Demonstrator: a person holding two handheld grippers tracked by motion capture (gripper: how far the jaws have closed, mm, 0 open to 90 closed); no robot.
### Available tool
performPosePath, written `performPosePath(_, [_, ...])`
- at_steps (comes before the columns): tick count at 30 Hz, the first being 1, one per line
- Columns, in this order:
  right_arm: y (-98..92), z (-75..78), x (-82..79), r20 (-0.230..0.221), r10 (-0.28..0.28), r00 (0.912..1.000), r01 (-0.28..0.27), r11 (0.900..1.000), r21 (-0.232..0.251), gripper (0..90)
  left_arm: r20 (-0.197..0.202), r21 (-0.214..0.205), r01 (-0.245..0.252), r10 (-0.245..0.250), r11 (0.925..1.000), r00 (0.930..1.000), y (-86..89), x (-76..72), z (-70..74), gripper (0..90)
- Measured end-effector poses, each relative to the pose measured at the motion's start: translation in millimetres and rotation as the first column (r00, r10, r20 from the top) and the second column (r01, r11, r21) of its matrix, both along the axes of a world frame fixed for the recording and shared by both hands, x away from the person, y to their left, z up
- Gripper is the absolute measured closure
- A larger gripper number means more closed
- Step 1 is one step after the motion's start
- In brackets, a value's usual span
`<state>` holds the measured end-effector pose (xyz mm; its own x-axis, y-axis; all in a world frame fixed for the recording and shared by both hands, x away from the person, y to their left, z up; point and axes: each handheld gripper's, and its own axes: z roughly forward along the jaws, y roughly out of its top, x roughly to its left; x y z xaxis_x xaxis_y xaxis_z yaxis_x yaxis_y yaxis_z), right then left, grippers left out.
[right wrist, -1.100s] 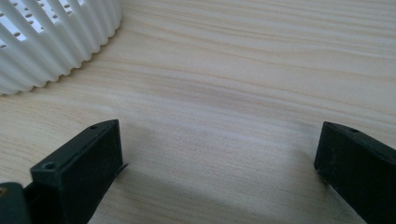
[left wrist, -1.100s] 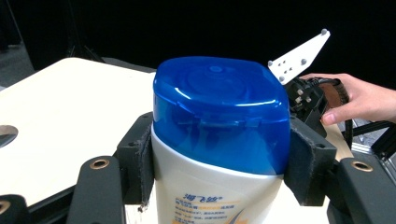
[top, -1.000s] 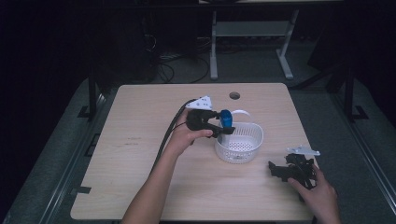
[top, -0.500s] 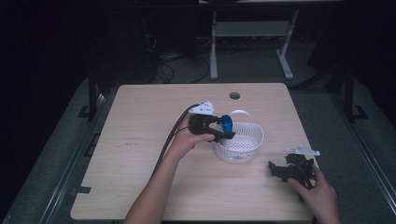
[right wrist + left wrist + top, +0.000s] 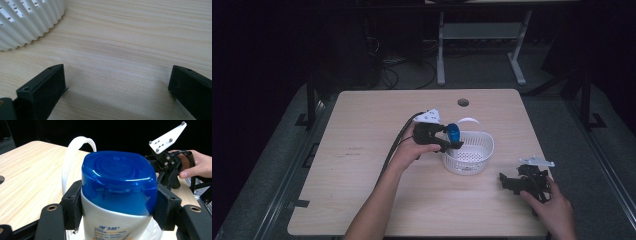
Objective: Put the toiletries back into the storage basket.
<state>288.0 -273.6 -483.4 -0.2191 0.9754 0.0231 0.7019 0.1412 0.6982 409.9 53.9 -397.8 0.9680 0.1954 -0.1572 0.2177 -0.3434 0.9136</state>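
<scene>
Tabletop [image 5: 362,150] carries a white basket [image 5: 472,162] near centre, handle up. Left gripper [image 5: 451,141] clamps the blue-capped bottle [image 5: 117,192] over the basket's left rim, presumably for lowering in; its jaws have just eased slightly wider. Right gripper [image 5: 517,182] rests gaping, empty, near the right edge.
</scene>
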Motion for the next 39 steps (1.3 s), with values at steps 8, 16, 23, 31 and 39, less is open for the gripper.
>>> performPosePath(8, [0.0,0.0,0.0,0.0,0.0,1.0,0.0,1.0,0.0,0.5,0.033,0.026,-0.023,0.022,0.9994,0.9992,-2.3,-2.7,1.4,25.3])
performPosePath(16, [0.0,0.0,0.0,0.0,0.0,1.0,0.0,1.0,0.0,0.5,0.041,-0.007,-0.021,0.022,0.9997,0.9989,2.6,-6.2,10.9,26.2])
performPosePath(23, [0.0,0.0,0.0,-0.001,-0.001,1.0,0.001,1.0,0.001,0.5,0.053,-0.03,-0.009,0.011,0.9995,0.9986,12.6,-12.0,26.3,26.2])
performPosePath(31, [0.0,0.1,-0.1,-0.002,0.0,1.0,0.0,1.0,0.002,0.5,0.061,-0.023,-0.02,0.022,0.9995,0.9979,25.4,-16.1,37.6,26.2])
performPosePath(39, [-0.1,0.0,-0.1,0.0,0.0,1.0,0.0,1.0,0.0,0.5,0.055,-0.005,-0.041,0.042,0.9991,0.9976,45.1,-19.3,44.7,26.1])
